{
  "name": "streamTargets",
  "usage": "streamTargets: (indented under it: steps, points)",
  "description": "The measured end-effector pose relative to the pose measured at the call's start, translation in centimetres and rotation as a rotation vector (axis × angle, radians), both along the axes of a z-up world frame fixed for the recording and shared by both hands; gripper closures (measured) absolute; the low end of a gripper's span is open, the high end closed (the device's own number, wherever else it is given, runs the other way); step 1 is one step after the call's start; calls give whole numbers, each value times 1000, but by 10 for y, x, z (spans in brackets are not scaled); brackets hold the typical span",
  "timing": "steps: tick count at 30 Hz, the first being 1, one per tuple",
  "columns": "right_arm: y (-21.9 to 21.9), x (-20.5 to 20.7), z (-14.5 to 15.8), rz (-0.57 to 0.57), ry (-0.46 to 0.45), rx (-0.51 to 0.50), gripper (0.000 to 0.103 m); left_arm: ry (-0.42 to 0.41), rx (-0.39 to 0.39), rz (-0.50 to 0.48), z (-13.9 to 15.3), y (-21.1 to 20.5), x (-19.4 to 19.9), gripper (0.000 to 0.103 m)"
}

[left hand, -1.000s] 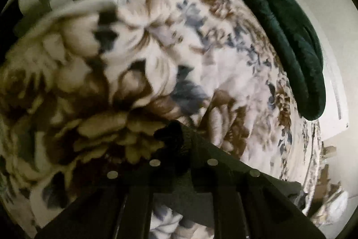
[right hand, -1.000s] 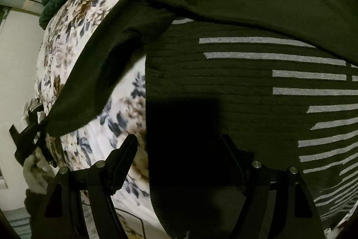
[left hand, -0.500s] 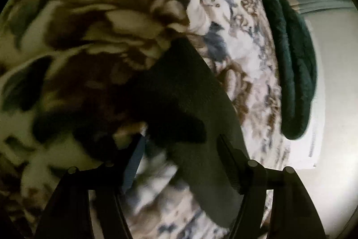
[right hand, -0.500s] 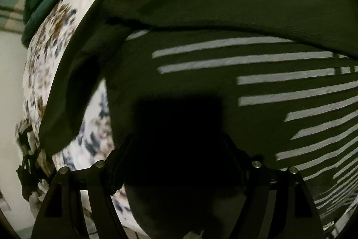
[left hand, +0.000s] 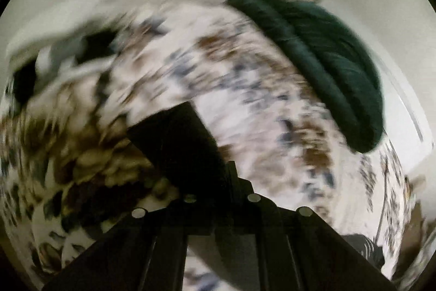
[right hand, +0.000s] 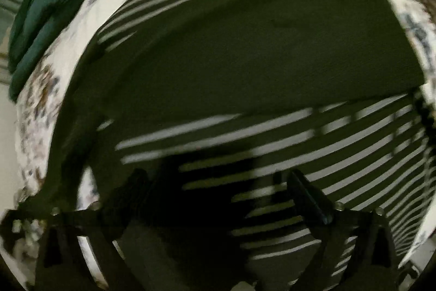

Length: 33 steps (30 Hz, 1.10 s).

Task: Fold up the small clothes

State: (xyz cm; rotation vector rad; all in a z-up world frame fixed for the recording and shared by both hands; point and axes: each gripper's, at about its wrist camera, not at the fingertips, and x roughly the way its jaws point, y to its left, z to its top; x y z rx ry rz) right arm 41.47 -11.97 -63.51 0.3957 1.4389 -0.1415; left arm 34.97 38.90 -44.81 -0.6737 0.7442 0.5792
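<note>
A dark green sweater with white stripes (right hand: 245, 64) lies spread on a floral bedspread (right hand: 41, 105) and fills the right wrist view. My right gripper (right hand: 218, 182) is open, its fingers apart just over the sweater's near hem. In the blurred left wrist view, my left gripper (left hand: 220, 176) is shut on a dark cuff or sleeve end of the sweater (left hand: 177, 143) and holds it above the floral bedspread (left hand: 245, 89).
A rolled dark green blanket (left hand: 327, 64) lies along the far edge of the bed; it also shows in the right wrist view (right hand: 46, 12). A grey, white and black striped cloth (left hand: 60, 59) lies at the far left. A pale wall stands behind.
My left gripper was open around the sleeve end half a second ago; now it is shut on it and has lifted. The right gripper has pulled back, showing more of the sweater.
</note>
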Motion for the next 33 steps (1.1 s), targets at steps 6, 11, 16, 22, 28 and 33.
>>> streamTargets:
  steps: [6,11,16,22,28,33]
  points:
    - [-72,6,3,-24,4,-65,0,-50,127,-268,68,-116,67,98]
    - [-138,3,11,-74,-6,-64,0,-61,90,-525,77,-257,117,98]
    - [-204,-3,23,-121,-18,-76,0,-35,14,-790,60,-420,146,98]
    - [-274,-16,37,-179,-28,-81,0,38,-20,-1024,36,-567,142,97]
    - [-312,-29,41,-203,-8,-56,0,97,79,-1071,29,-622,129,80]
    - [-322,-37,56,-220,-36,-1,0,49,140,-1038,35,-597,108,27]
